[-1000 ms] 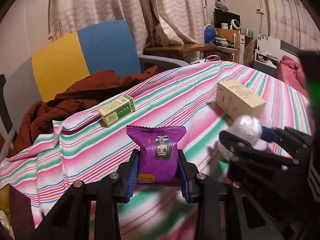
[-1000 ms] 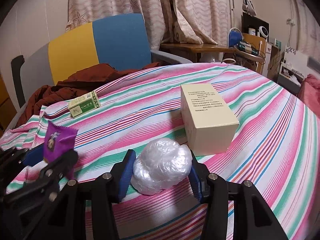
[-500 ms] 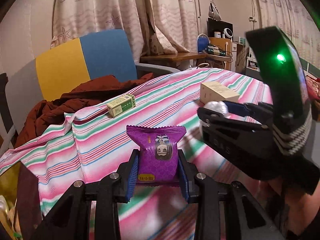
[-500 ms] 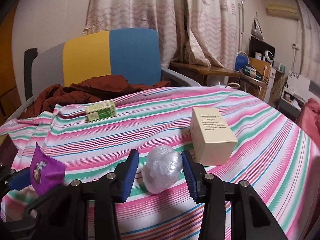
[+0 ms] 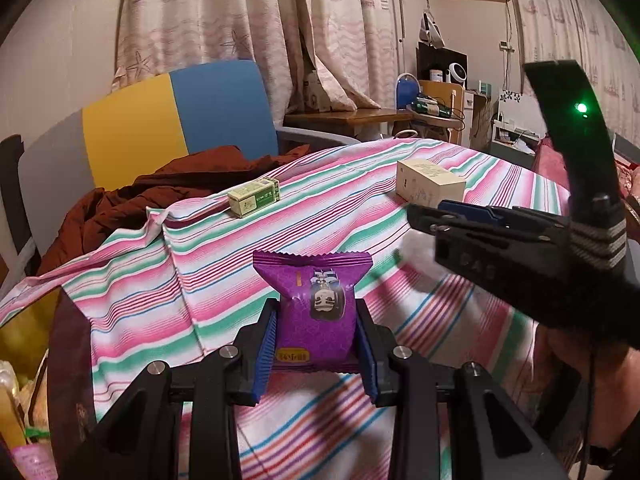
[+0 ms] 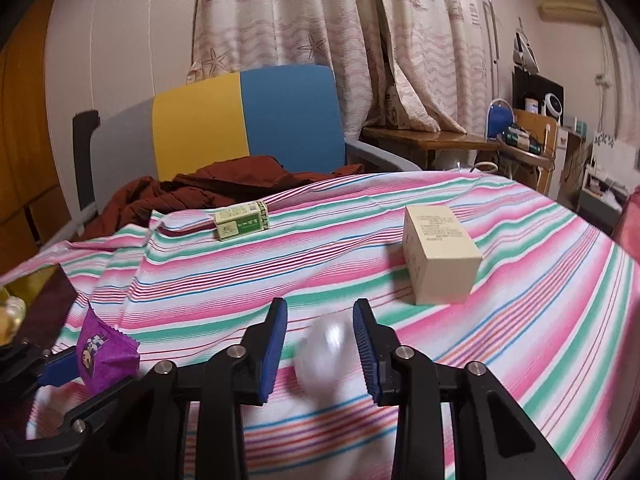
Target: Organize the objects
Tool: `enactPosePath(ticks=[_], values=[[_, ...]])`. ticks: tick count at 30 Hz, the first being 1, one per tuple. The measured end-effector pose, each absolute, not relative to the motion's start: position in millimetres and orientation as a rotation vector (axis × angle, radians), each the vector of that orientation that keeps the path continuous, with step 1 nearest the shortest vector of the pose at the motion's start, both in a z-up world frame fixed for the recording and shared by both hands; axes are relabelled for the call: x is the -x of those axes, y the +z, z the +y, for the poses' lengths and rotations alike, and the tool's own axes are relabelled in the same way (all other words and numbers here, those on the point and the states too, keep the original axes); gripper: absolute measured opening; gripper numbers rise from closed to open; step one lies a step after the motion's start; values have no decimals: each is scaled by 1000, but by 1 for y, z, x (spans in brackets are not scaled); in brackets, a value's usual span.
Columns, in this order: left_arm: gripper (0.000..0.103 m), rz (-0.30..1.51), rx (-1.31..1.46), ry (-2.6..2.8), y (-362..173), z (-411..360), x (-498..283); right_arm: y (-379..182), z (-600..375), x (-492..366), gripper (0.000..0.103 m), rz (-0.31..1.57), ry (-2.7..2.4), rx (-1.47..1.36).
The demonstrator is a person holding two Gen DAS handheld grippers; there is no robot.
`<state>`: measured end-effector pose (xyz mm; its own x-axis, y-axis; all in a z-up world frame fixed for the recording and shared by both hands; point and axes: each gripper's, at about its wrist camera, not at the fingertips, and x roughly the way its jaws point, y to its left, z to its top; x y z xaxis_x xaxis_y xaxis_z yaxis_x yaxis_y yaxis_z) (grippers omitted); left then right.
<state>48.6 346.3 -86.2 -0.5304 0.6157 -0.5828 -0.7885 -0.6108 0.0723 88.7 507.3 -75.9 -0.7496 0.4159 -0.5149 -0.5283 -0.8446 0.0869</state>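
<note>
The striped tablecloth [image 6: 520, 280] drops off at 9 o'clock beside the chair [image 6: 248, 120]; open cloth lies between the boxes. The cream box [image 6: 440, 256], at 2 o'clock, carries unreadable print. The green box [image 6: 242, 222] sits at 11 o'clock. The right gripper [image 6: 320, 340], narrowed fully, has a blurred plastic ball [image 6: 326, 356] between its pads. The left gripper [image 5: 316, 332] clamps a purple packet [image 5: 314, 300]; its label is illegible.
</note>
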Motion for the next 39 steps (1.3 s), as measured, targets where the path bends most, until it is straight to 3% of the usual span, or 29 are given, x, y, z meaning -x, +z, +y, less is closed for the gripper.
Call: enactPosePath(ticks=[7,9,11,13,17,24,27,29,34,39], values=[[36,391,678,2162,-88,334,-49,-78,510,-107,31,446,2515,675],[36,384,686,2159,-89,332,-49,-80,512,-112,35,467,2494,690],[36,378,692,2158,-90,331,-48,-85,515,-114,51,504,2489,731],[36,372,702,2156,-91,330,-47,-89,518,-116,58,509,2458,743],[36,358,711,2150,-91,329,-46,-93,523,-114,59,525,2422,775],[36,359,721,2140,-93,328,-46,-97,543,-115,60,588,2332,782],[36,367,723,2133,-94,330,-47,-108,552,-109,50,627,2306,849],[36,365,722,2132,-94,330,-47,-107,550,-111,38,621,2313,831],[36,356,720,2132,-93,328,-48,-99,538,-112,38,559,2361,816],[36,319,731,2138,-86,320,-46,-95,513,-111,38,636,2435,835]])
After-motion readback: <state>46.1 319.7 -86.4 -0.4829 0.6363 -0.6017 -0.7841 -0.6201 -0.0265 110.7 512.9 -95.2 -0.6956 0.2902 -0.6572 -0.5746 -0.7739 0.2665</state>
